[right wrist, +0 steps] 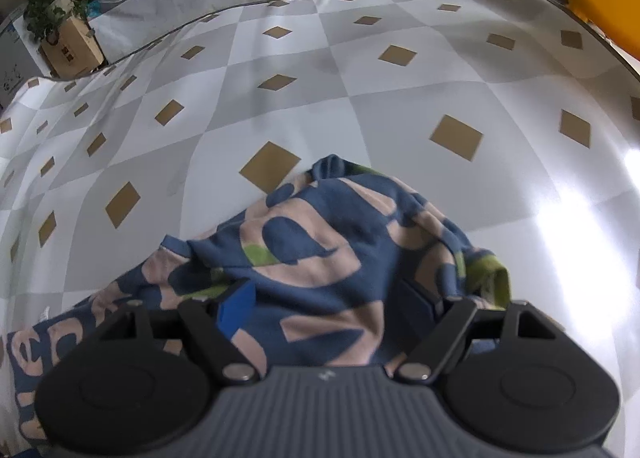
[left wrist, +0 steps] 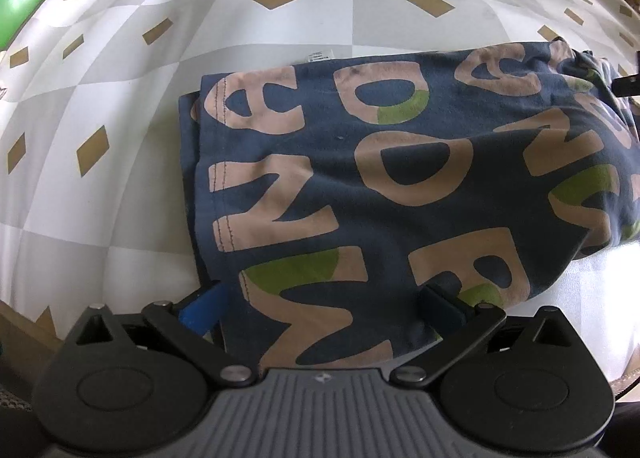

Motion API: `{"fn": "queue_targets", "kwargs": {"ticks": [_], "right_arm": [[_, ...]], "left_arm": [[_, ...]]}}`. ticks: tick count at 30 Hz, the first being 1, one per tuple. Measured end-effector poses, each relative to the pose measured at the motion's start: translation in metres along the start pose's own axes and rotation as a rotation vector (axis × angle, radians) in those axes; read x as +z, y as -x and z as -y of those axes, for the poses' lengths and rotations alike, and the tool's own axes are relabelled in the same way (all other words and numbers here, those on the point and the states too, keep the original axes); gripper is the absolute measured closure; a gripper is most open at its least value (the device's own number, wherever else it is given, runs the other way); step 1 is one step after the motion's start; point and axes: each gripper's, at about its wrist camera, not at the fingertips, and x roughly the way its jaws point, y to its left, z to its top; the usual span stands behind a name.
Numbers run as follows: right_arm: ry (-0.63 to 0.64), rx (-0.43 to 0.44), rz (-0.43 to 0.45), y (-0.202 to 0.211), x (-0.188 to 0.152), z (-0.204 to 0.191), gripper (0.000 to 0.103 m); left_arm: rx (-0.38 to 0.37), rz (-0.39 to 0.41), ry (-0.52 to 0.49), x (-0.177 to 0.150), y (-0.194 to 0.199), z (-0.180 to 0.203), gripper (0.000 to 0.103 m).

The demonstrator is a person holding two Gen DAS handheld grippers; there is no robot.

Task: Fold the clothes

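The left gripper (left wrist: 324, 298) stands wide, its fingers astride the near edge of the folded shirt (left wrist: 400, 162); I cannot tell whether the pads press on it. The right gripper (right wrist: 332, 298) is likewise spread over a bunched end; grip unclear. Beyond the shirt's far edge, the checked cloth (right wrist: 360, 78) lies open to the table's rim.

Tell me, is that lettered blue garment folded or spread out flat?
Folded: the garment lies doubled on the checked cloth, a lower layer's edge showing at its left side.
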Motion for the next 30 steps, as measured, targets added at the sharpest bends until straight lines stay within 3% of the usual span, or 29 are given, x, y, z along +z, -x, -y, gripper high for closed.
{"fn": "queue_targets", "kwargs": {"ticks": [6,15,19,30], "right_arm": [[0.032,-0.076,-0.019,-0.031,0.002,-0.01,0.021],[-0.003,-0.096,0.039,-0.043,0.012,-0.008,0.013],[-0.015,-0.099,0.003,-0.04,0.017,-0.009,0.018],[0.114,0.055,-0.052,0.018,-0.004,-0.034,0.02]], "left_arm": [[-0.019,-0.029,0.016,-0.003,-0.001,-0.01,0.0],[-0.023,-0.049,0.013,-0.006,-0.003,-0.018,0.0],[-0.025,-0.053,0.017,-0.005,-0.003,-0.018,0.0],[-0.004,-0.048,0.042,-0.003,-0.004,-0.023,0.0]]}}
